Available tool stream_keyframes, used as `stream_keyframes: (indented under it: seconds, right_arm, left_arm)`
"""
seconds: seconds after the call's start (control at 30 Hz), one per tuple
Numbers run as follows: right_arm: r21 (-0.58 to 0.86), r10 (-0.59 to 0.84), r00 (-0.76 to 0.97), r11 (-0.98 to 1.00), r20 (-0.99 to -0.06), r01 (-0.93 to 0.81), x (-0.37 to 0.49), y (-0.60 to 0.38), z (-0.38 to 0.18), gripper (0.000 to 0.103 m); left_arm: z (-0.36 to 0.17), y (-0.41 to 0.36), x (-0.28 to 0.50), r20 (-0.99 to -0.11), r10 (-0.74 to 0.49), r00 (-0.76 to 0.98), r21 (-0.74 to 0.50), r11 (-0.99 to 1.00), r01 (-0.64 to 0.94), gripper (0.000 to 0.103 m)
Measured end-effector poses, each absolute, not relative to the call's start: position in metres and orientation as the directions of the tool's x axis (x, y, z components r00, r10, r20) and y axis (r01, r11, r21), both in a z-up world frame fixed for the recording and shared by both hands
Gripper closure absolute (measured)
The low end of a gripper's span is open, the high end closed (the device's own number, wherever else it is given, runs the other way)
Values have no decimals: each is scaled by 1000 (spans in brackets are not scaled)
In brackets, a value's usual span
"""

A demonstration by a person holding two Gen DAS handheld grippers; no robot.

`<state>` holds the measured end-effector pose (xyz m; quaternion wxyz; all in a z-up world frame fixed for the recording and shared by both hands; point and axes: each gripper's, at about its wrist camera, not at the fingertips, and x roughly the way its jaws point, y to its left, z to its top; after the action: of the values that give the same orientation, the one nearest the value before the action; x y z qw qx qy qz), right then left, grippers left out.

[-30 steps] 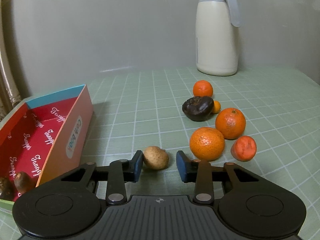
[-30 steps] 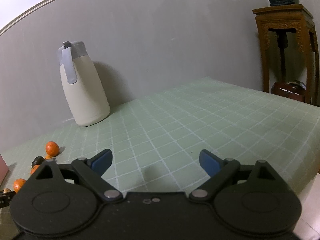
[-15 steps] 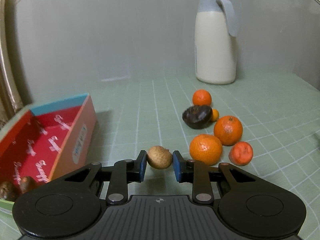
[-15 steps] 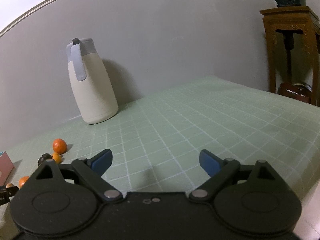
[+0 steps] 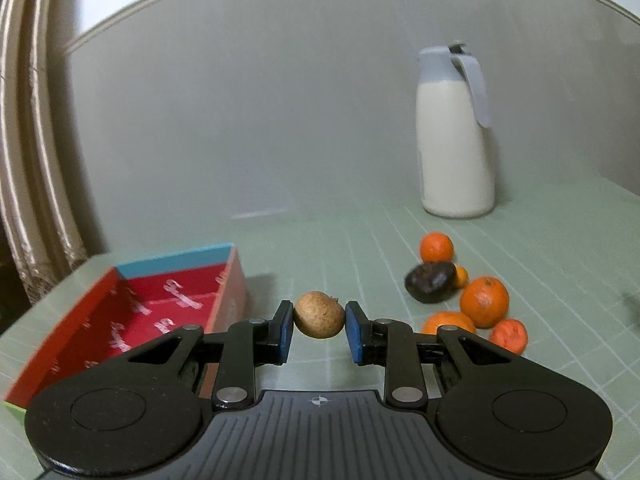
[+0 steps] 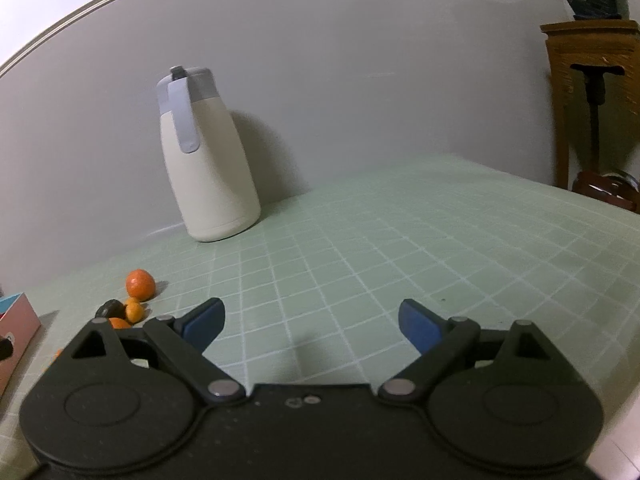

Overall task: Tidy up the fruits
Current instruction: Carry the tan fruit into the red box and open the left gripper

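My left gripper [image 5: 319, 328] is shut on a small round brown fruit [image 5: 319, 314], lifted off the green checked tablecloth [image 5: 320, 248]. To its left stands an open red box [image 5: 132, 316] with a blue far wall. On the right lie several oranges [image 5: 484, 302], a dark brown fruit [image 5: 430, 281] and a tiny orange one [image 5: 461, 277]. My right gripper [image 6: 311, 322] stands open over bare cloth with nothing between its blue pads. At the left of the right wrist view I see an orange [image 6: 140, 284], the dark fruit [image 6: 109, 309] and a corner of the box [image 6: 16, 320].
A cream thermos jug [image 5: 456, 136] with a grey lid and handle stands at the back by the grey wall; in the right wrist view the jug [image 6: 204, 160] is left of centre. A wooden stand [image 6: 592, 92] rises beyond the table's far right edge. A curtain [image 5: 32, 160] hangs at the left.
The left gripper closed its pads on the brown fruit, lifted it off the cloth and tilted upward. The right gripper's view swung slightly; its jaws stayed wide.
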<state>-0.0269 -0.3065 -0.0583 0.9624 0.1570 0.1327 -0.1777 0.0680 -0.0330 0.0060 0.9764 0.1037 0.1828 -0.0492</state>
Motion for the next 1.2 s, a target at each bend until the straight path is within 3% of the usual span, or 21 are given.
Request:
stream_keyframes:
  seconds: [0.33, 0.77, 1.07, 1.2]
  right_arm:
    - [237, -246, 919, 916, -307, 324, -11, -279, -53, 9]
    - [214, -140, 943, 954, -303, 210, 10, -233, -47, 9]
    - [186, -67, 944, 974, -322, 132, 28, -200, -47, 11]
    - [179, -38, 941, 978, -335, 103, 33, -192, -48, 17]
  left_arm:
    - [16, 9, 66, -335, 79, 939, 175, 984, -21, 75]
    - [8, 70, 77, -417, 261, 871, 165, 964, -210, 75]
    - [0, 99, 84, -489, 297, 820, 130, 955, -268, 74]
    - [-2, 107, 85, -505, 294, 811, 111, 954, -277, 74]
